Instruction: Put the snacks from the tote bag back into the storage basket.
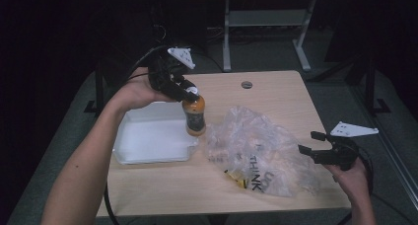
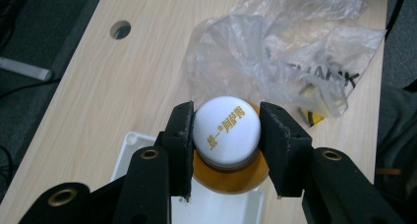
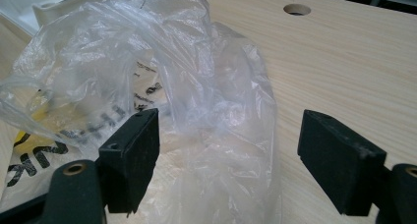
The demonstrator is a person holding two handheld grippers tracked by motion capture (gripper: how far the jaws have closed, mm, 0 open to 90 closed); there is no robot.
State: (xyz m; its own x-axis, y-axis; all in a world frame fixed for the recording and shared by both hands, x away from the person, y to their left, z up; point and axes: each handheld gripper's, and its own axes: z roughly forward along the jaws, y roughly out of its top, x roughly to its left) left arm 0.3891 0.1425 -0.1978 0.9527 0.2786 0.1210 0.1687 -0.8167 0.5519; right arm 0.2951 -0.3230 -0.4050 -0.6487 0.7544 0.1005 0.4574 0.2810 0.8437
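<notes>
High view, from the left: a white tray [image 1: 153, 136] lies on the near-left part of the table [image 1: 276, 87]; at its right-hand rim the left gripper [image 1: 190, 93] comes down from above, its jaws clamped on the white cap of an orange bottle [image 1: 195, 117]; the bottle stands upright, long axis vertical, its base at or just over the tray's right edge, and whether it rests on anything or hangs I cannot tell. In the left gripper view the two pads press either side of the cap [image 2: 226, 130], the orange shoulder bulges below it, and a corner of the tray shows beneath; so the bottle lies straight under this claw, and the next move, as I judge it, is a short lowering into the tray or a carry leftward over it. Just right of the bottle a crumpled clear plastic bag [image 1: 261, 153] sprawls across the middle of the table, black lettering and something yellow showing through it. At the far right the right gripper [image 1: 311, 142] hovers beside the bag's right edge with its jaws wide apart, holding nothing; in the right gripper view the bag [image 3: 196, 111] bulges up between and beyond the spread pads, nearer the left one; this hand is the nearer one to the bag.
</notes>
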